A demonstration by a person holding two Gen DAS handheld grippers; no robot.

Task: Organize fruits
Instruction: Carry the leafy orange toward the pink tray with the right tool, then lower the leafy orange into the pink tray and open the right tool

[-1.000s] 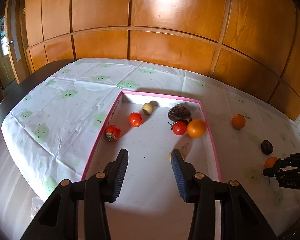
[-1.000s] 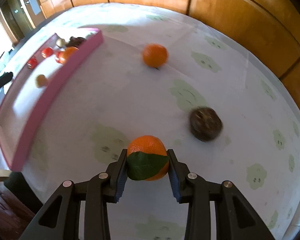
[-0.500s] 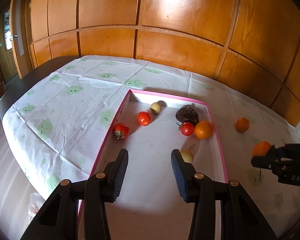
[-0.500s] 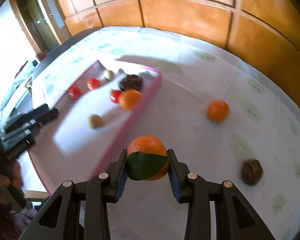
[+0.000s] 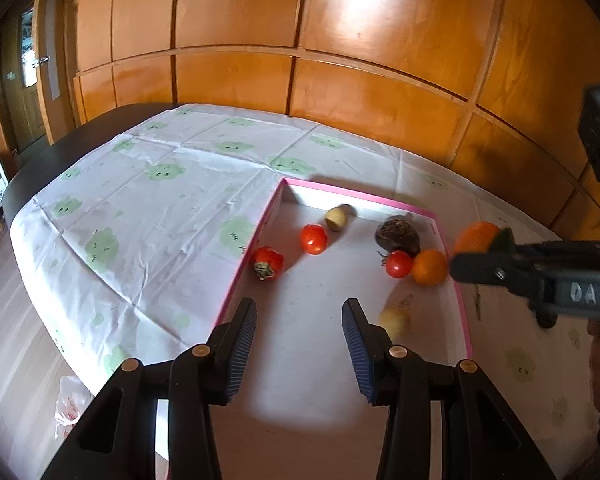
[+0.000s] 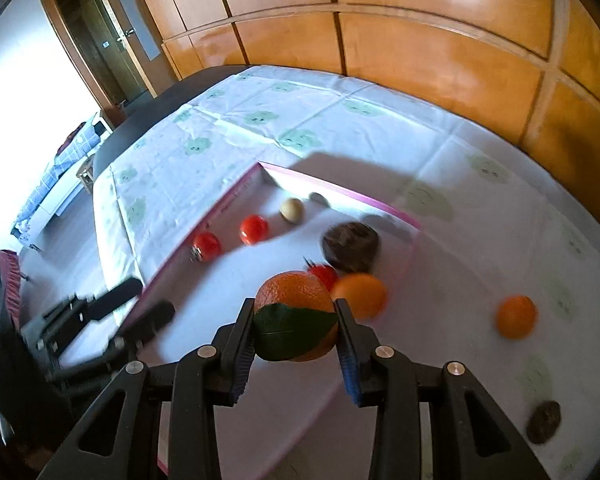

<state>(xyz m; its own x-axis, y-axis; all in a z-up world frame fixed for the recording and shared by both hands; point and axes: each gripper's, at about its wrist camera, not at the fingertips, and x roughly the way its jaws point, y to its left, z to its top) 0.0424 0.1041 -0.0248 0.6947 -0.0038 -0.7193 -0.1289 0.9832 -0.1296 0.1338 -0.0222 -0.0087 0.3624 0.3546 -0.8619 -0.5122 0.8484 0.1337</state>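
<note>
Right gripper (image 6: 296,326) clamps a leafed orange (image 6: 294,300) above the pink-rimmed tray (image 5: 464,312) — near its right edge. Left gripper (image 5: 299,334) hangs wide apart, holding nothing — low over the tray's near end.

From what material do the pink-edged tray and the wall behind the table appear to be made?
Tray: probably cardboard, with thin flat walls, a matt white floor and a pink rim. Wall: wood or wood veneer panels, varnished glossy, showing orange-brown grain and a bright glare spot.
</note>
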